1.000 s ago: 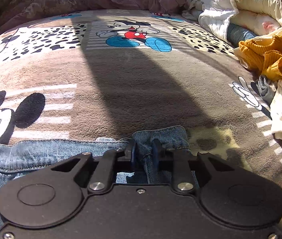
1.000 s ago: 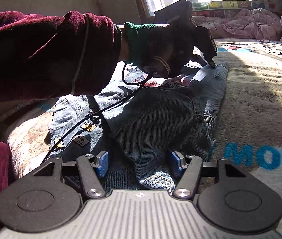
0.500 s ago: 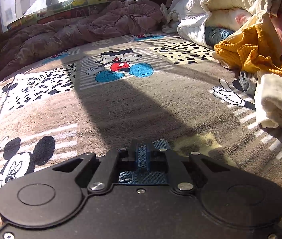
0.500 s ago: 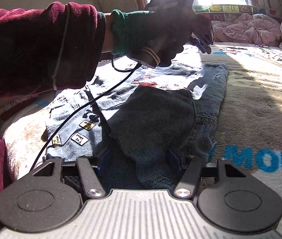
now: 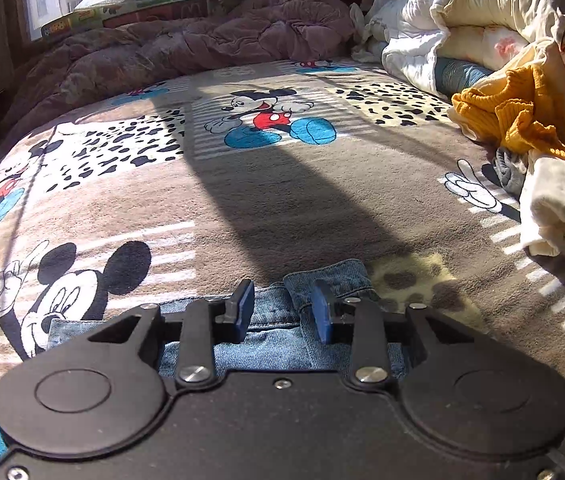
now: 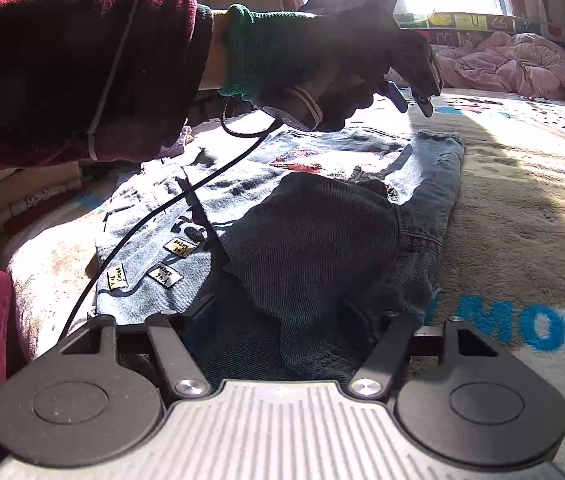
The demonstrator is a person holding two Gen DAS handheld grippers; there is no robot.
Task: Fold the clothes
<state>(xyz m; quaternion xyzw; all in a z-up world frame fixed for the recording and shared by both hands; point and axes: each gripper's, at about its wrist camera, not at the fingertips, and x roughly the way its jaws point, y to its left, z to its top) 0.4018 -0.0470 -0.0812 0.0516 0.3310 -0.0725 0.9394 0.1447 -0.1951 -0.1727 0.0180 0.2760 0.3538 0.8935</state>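
Left wrist view: left gripper [image 5: 282,306] has just been opening; blue pads apart, clear of the light-blue denim jeans [image 5: 282,340] lying flat beneath, nothing gripped. Jeans sit at the near edge of the cartoon-mouse print fleece blanket [image 5: 282,200]; heap of yellow and cream clothes [image 5: 522,128] along its right edge.

Right wrist view: right gripper [image 6: 282,312] has just been opening, jaws wide, a raised denim fold between them; contact hidden, grip unclear. Gloved left hand [image 6: 322,76] holds its gripper above the jeans' far end.

Blue letters "MOU" on the blanket [image 6: 522,216], jeans [image 6: 242,208] patches lettered — too small to read
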